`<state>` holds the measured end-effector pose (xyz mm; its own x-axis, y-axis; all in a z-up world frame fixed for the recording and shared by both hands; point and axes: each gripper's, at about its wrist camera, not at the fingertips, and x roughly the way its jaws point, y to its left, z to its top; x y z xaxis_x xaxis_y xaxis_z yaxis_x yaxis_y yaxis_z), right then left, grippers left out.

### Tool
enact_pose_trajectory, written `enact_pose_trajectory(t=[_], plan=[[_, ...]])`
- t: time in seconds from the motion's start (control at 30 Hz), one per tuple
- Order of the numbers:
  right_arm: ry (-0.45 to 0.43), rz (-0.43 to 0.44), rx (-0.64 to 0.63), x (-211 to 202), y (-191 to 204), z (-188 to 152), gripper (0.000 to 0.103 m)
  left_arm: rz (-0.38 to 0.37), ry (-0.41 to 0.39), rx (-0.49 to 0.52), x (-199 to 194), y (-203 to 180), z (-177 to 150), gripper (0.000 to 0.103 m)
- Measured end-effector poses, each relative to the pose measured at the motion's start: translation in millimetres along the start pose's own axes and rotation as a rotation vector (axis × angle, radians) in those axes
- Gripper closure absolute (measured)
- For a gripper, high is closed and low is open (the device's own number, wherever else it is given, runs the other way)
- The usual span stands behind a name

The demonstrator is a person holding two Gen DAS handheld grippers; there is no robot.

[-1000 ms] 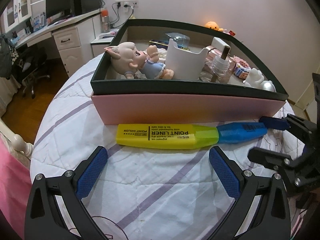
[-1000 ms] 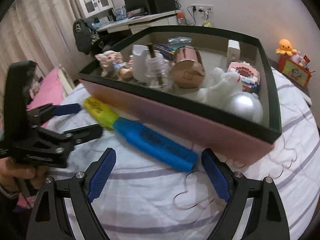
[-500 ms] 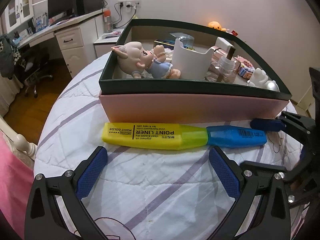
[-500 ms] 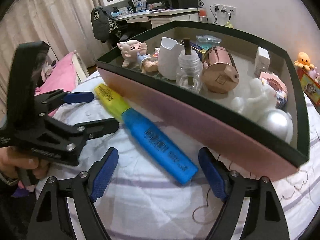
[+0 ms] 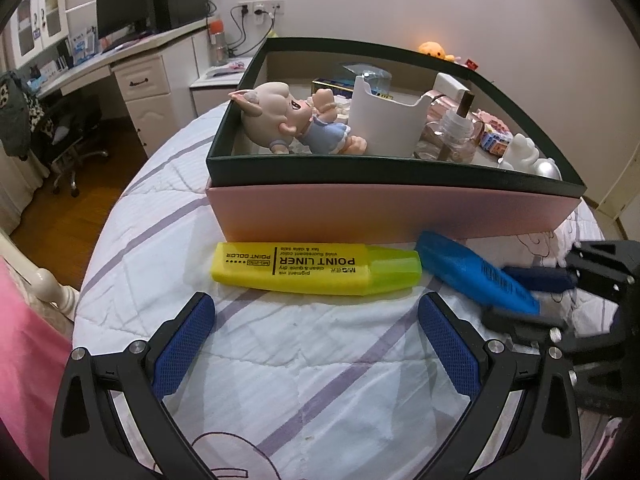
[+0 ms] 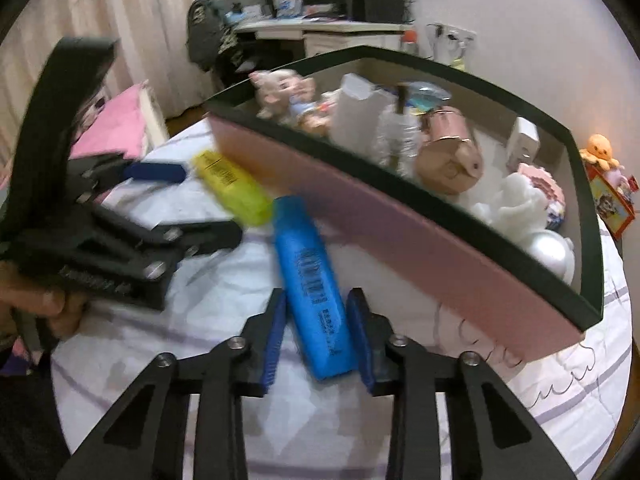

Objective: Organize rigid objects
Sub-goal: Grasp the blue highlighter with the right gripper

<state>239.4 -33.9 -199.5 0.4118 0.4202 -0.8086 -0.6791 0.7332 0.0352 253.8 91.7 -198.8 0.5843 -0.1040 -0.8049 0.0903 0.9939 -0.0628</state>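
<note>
- Two grippers work over a quilted white bedspread with purple stripes.
- Right gripper: its blue-padded fingers sit on either side of the near end of the blue highlighter, narrowed in close around it; the view is motion-blurred, so I cannot tell whether the pads actually press the barrel.
- In the left wrist view the same gripper shows at the right edge, at the blue highlighter, which lies slanted on the bedspread.
- Left gripper: fingers spread wide apart, holding nothing, hovering just short of the yellow highlighter.
- Yellow highlighter lies flat along the foot of the pink box, its cap end just beside the blue one's tip.
- Inside the dark-rimmed box: a pig figurine, a white cup-like holder, a clear bottle, a rose-gold tin, a silver ball.
- Beyond the bed stands a desk with a monitor.
</note>
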Motion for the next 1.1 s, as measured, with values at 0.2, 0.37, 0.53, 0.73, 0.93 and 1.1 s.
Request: enact_pose_trajectory(t=[0.2,0.37,0.53,0.73,0.93,1.1], plan=[[-0.032,0.021,0.023,8,-9,10,0.069,-0.001,0.01,0.024,3,-1,2,0.0],[-0.022,0.008,0.019,6,-4,9,0.072,0.012,0.024,0.07,11,-6,10,0.0],[-0.026,-0.02,0.085,-6,-12,-7,0.075,0.017,0.032,0.058,13,-8,11,0.0],[-0.033,-0.022,0.132,-12,-17,-16,0.076,-0.031,0.027,0.011,7,-6,10,0.0],[-0.036,-0.022,0.143,-11,-18,-15,0.076,0.05,0.038,-0.007,17,-14,13,0.0],[-0.04,-0.02,0.15,-12,-19,-18,0.076,0.072,0.028,-0.033,19,-15,15,0.0]])
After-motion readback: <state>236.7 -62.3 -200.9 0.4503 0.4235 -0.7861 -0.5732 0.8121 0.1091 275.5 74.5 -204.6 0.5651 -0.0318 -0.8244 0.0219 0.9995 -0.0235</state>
